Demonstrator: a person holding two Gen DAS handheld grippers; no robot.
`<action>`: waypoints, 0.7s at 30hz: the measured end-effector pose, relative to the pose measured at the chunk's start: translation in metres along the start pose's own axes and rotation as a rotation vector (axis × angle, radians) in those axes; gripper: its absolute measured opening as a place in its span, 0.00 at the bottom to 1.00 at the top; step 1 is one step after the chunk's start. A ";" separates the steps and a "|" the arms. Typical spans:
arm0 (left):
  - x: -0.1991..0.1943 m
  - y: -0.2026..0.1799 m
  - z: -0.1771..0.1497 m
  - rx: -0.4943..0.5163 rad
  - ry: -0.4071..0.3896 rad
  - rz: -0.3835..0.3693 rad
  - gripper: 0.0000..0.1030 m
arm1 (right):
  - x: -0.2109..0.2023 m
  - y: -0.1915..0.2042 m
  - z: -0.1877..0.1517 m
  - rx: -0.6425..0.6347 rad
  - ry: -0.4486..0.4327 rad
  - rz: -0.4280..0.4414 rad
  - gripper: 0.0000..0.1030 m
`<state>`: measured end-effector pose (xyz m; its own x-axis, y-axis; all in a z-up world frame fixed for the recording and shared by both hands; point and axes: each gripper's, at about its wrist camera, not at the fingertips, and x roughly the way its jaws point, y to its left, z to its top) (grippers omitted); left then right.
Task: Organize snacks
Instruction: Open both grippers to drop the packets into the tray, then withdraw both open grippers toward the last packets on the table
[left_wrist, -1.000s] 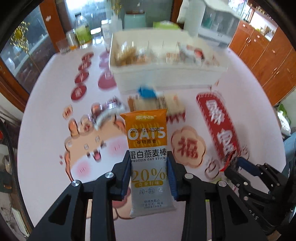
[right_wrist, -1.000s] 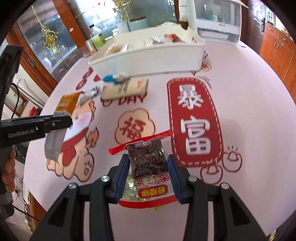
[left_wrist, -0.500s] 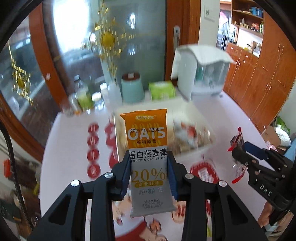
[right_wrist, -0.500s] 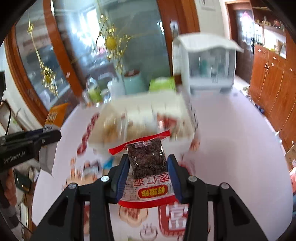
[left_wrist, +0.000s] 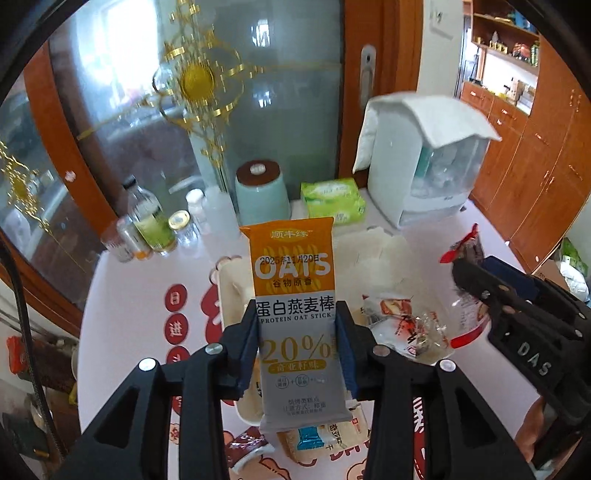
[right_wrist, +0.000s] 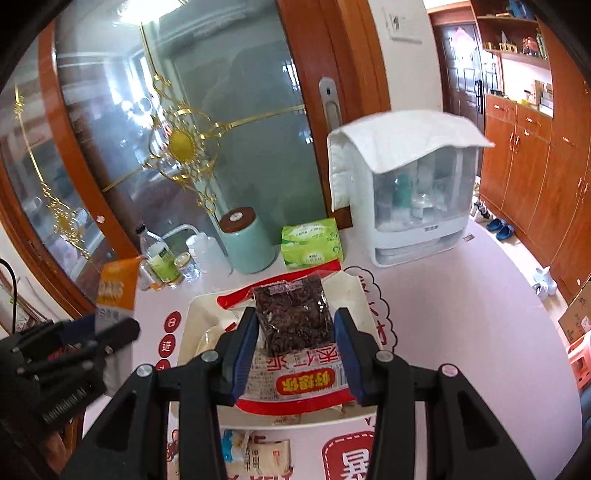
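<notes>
My left gripper (left_wrist: 297, 350) is shut on an orange and grey oat stick packet (left_wrist: 293, 295), held upright above the white snack box (left_wrist: 384, 251). My right gripper (right_wrist: 293, 350) is shut on a red-edged packet of dark dried snack (right_wrist: 293, 317), held above the same white box (right_wrist: 192, 332). The right gripper shows at the right of the left wrist view (left_wrist: 517, 317), the left gripper at the left of the right wrist view (right_wrist: 74, 343). Wrapped snacks (left_wrist: 402, 325) lie in the box. A pale packet with a blue end (left_wrist: 321, 439) lies on the table in front of the box.
The round table wears a pink cloth with red prints (right_wrist: 461, 332). Behind the box stand a teal canister (right_wrist: 245, 240), a green tissue pack (right_wrist: 312, 242), bottles and jars (right_wrist: 162, 258) and a white covered cabinet (right_wrist: 413, 206). A small red-brown wrapped snack (left_wrist: 245, 443) lies near the table front.
Both grippers have risen from the table and moved forward with their packets, from low over the cloth to above the white box. Both stay shut on their packets.
</notes>
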<state>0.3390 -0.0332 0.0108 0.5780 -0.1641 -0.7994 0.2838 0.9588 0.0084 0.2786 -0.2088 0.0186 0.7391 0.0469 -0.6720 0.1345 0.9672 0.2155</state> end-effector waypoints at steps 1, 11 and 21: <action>0.007 0.000 -0.002 0.000 0.011 0.000 0.39 | 0.008 0.002 -0.002 -0.004 0.014 -0.003 0.42; 0.056 0.016 -0.023 -0.042 0.142 -0.013 0.82 | 0.060 0.007 -0.029 -0.024 0.131 -0.024 0.61; 0.036 0.018 -0.030 -0.059 0.096 -0.031 0.82 | 0.049 0.001 -0.037 -0.016 0.128 -0.019 0.66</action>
<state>0.3420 -0.0147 -0.0354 0.4929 -0.1741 -0.8525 0.2535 0.9660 -0.0507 0.2911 -0.1959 -0.0402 0.6465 0.0591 -0.7606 0.1362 0.9721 0.1912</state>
